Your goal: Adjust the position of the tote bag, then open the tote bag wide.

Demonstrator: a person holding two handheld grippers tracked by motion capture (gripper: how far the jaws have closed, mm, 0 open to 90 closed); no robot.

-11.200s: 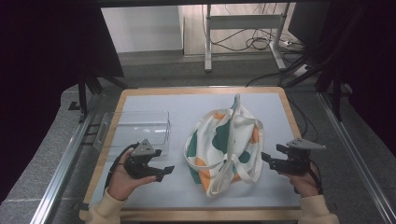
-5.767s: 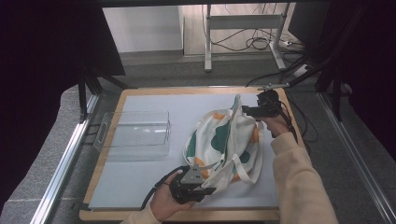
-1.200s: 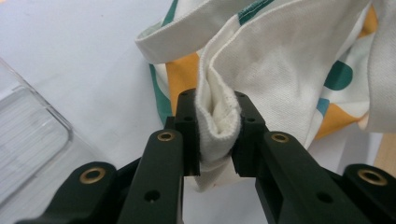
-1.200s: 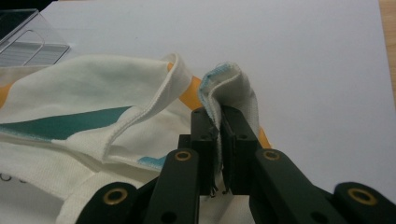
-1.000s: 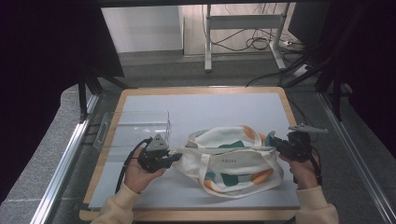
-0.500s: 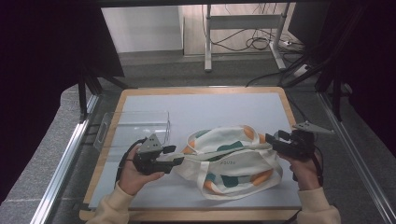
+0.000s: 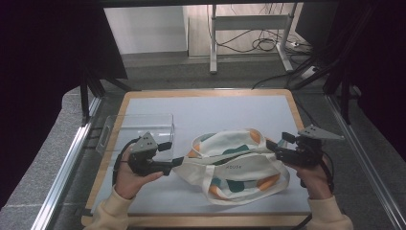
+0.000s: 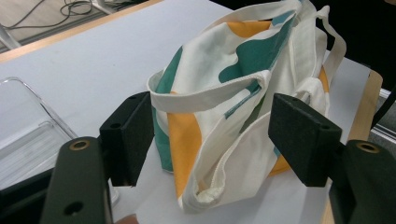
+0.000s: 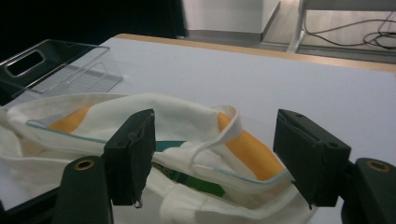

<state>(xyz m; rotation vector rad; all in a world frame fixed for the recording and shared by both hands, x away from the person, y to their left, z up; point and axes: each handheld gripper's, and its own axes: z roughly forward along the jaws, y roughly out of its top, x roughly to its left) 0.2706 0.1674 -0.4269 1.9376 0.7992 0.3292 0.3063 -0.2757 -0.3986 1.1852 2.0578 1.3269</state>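
Note:
A cream tote bag (image 7: pixel 239 165) with green and orange patches lies lengthwise on the white table mat (image 7: pixel 215 110). My left gripper (image 7: pixel 171 154) hovers at the bag's left end. Its jaws have just been opening and stand wide, pads off the cloth. The left gripper view has the bag's end (image 8: pixel 210 70) and a strap just beyond the left gripper (image 8: pixel 212 135). My right gripper (image 7: pixel 277 141) is at the bag's right end. Its jaws have also just been opening and press on nothing. The bag's open rim (image 9: pixel 177 116) lies beyond the right gripper (image 9: pixel 215 149).
A clear plastic tray (image 7: pixel 136 129) stands at the mat's left side, just behind my left hand; it is also seen as the clear tray (image 8: pixel 23 135) and clear tray (image 9: pixel 56 65). A wooden border (image 7: pixel 206 92) frames the mat. Dark frame posts rise on both sides.
Both grippers' jaws have gone from shut on the bag's ends to wide apart, letting the bag go. Both hands have lifted a little, and the bag has settled on the mat.

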